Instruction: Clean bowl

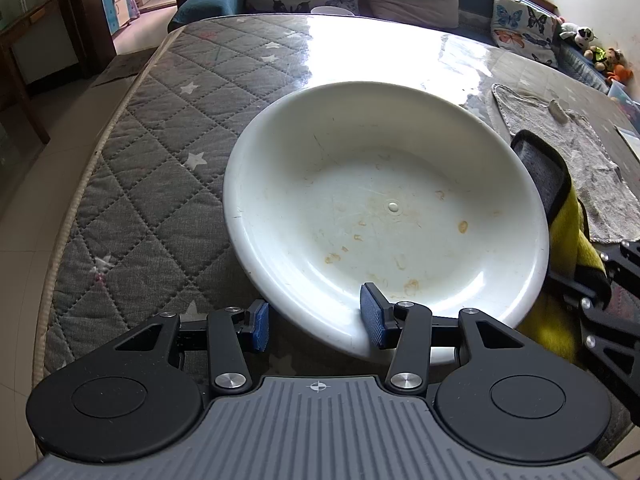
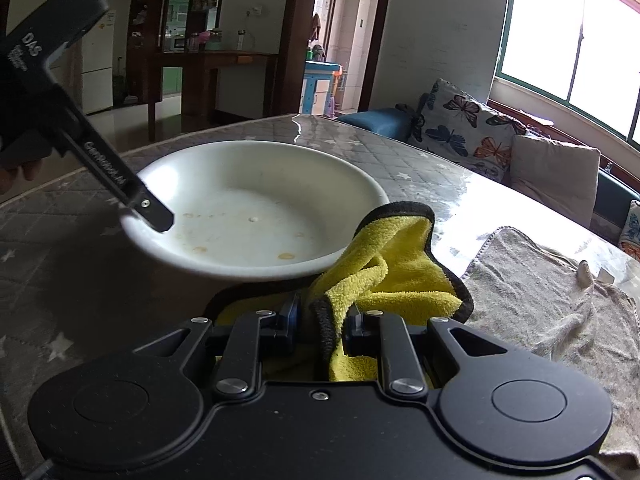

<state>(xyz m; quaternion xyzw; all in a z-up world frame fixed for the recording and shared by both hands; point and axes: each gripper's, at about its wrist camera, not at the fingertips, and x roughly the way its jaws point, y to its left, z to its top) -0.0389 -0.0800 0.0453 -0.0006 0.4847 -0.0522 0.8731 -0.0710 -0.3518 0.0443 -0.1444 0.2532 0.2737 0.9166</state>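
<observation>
Now left tongs clamp bowl rim; right tongs pinch yellow cloth.

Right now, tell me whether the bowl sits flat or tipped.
Tipped. The bowl is held by its near rim in the left gripper, one pad inside, one outside; in the right wrist view its underside shows, lifted off the table.

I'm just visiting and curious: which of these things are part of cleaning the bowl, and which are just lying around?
Part of the job:
- white bowl, stained inside
- yellow cloth, clamped in the right hand-held gripper
- left hand-held gripper, straddling the bowl's rim

Just lying about:
- grey towel on the table
- butterfly cushions
- stuffed toys
</observation>
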